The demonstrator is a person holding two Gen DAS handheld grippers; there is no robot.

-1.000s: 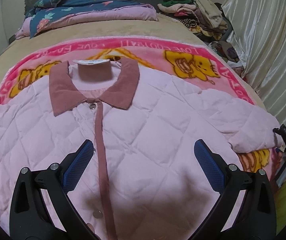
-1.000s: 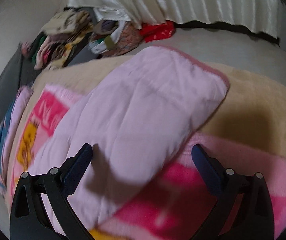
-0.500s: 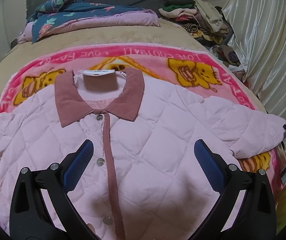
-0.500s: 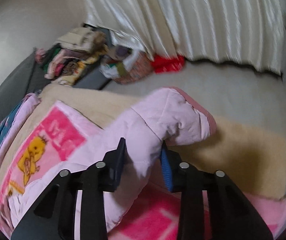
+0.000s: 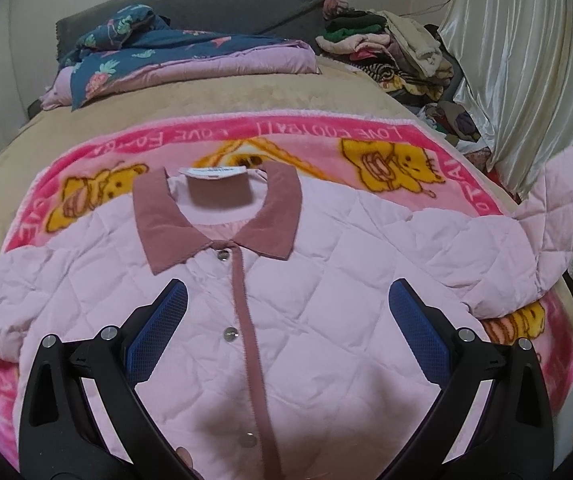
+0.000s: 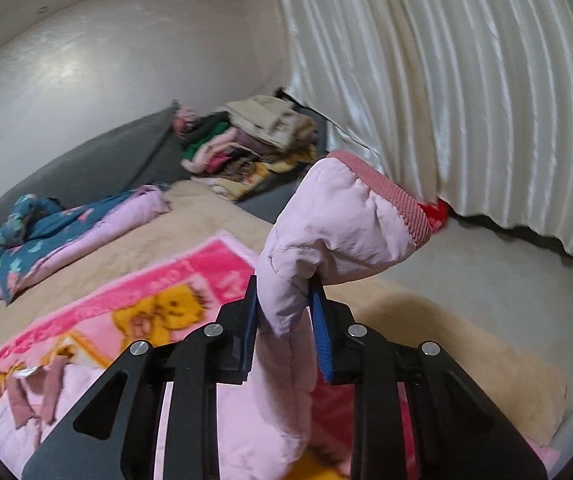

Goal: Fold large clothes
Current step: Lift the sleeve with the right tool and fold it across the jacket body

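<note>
We see a pale pink quilted jacket lying front-up and buttoned on a bright pink cartoon blanket spread over a tan bed cover. Its dusty-rose collar points toward the head of the bed. Our left gripper hovers over the jacket's chest with its blue pads spread wide and nothing between them. Our right gripper has its jaws closing tight on the jacket's sleeve, pinched just below the ribbed pink cuff, and the sleeve is raised off the bed, its end flopping over above the fingers. A folded floral quilt and a pile of clothes sit at the far end, beside a shiny white curtain
</note>
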